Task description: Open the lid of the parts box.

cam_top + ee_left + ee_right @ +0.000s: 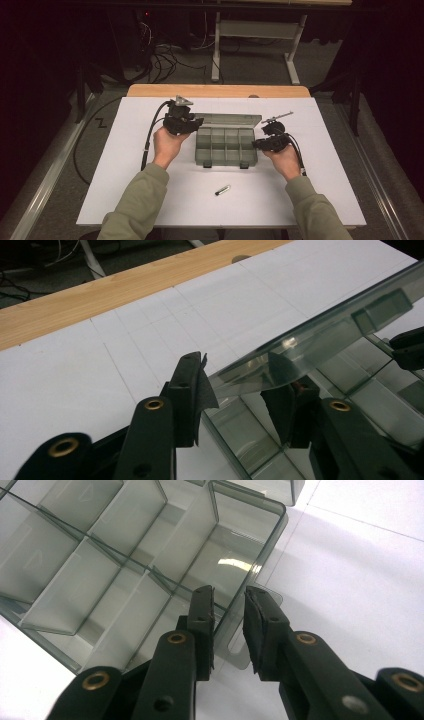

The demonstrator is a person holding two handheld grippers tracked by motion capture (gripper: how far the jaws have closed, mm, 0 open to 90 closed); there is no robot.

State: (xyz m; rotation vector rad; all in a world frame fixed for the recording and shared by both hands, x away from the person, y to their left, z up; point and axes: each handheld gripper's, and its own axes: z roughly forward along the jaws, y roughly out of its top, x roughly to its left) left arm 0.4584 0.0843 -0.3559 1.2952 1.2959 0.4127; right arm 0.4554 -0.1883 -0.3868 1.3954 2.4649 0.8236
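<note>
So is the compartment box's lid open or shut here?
Open. The lid is swung back behind the compartment box, so its dividers show from above. In the left gripper view the lid's edge lies between the left tongs.

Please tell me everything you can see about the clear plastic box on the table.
The box is see-through, grey-tinted plastic, split by thin walls into a grid of compartments that look empty. Its hinged lid is open, raised at the far side, with two latches on the near edge. It sits mid-table on the white sheet. The left gripper straddles the lid's edge; the right gripper straddles the right end wall.
</note>
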